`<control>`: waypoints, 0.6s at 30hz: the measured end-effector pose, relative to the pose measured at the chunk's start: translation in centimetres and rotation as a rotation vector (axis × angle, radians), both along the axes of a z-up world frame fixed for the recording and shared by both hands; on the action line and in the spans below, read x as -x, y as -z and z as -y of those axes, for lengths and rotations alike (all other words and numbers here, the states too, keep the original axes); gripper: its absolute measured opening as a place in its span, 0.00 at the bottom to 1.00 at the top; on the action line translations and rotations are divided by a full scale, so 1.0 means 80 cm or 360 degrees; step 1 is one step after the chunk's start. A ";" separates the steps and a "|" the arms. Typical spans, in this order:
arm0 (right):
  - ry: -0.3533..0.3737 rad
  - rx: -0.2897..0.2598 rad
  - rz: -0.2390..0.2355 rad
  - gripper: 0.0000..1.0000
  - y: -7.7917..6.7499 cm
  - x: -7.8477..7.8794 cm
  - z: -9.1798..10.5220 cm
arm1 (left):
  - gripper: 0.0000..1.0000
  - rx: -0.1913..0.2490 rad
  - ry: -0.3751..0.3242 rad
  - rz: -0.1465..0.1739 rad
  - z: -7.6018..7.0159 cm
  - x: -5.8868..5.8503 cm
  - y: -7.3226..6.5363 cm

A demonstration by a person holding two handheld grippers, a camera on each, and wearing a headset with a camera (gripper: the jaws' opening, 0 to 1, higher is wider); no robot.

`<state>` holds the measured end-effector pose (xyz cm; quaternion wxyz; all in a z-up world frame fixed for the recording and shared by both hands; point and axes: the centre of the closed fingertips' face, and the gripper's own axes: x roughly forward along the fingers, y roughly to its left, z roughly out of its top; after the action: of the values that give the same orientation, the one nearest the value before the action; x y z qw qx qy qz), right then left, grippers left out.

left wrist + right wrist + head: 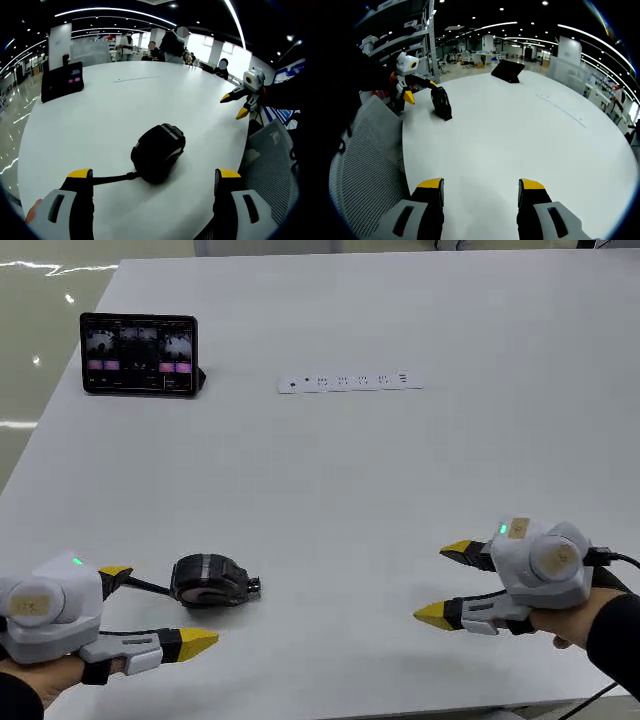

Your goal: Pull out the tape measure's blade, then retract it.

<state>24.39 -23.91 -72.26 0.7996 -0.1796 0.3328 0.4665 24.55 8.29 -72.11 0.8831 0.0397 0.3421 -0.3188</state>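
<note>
My left gripper (160, 605) is at the near left corner of the table (350, 480). Its jaws are spread wide and clamp nothing. The black tape measure (210, 580) lies on the table just ahead of those open jaws. Its thin strap (112, 178) runs back to one yellow jaw tip, though I cannot tell whether the two touch. My right gripper (443, 582) is by the near right edge, well apart from the tape measure, with jaws also wide and empty. Farther off, a white power strip (350, 382) lies mid-table. A tablet (138, 353) stands propped toward the far left corner with its screen lit.
</note>
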 end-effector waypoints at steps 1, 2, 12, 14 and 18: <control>0.0006 0.0004 0.0000 0.59 0.000 0.001 0.005 | 0.99 0.0004 -0.0001 -0.0002 -0.003 0.000 -0.001; 0.0015 0.0019 0.0000 0.60 0.002 0.002 0.013 | 0.99 0.0009 0.0000 -0.0007 -0.006 0.001 -0.002; 0.0158 -0.0035 -0.0022 0.77 -0.014 0.005 0.065 | 0.99 -0.0044 0.0062 -0.0022 -0.018 0.011 -0.004; 0.0170 -0.0034 -0.0029 0.81 -0.014 0.007 0.071 | 0.99 -0.0049 0.0056 -0.0013 -0.022 0.010 -0.006; 0.0207 -0.0023 -0.0048 0.88 -0.014 0.015 0.085 | 0.99 -0.0045 0.0034 -0.0012 -0.030 0.007 -0.008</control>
<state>23.15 -30.68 -71.13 0.8243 -0.1447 0.3524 0.4188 23.97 10.73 -71.43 0.8777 0.0547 0.3494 -0.3235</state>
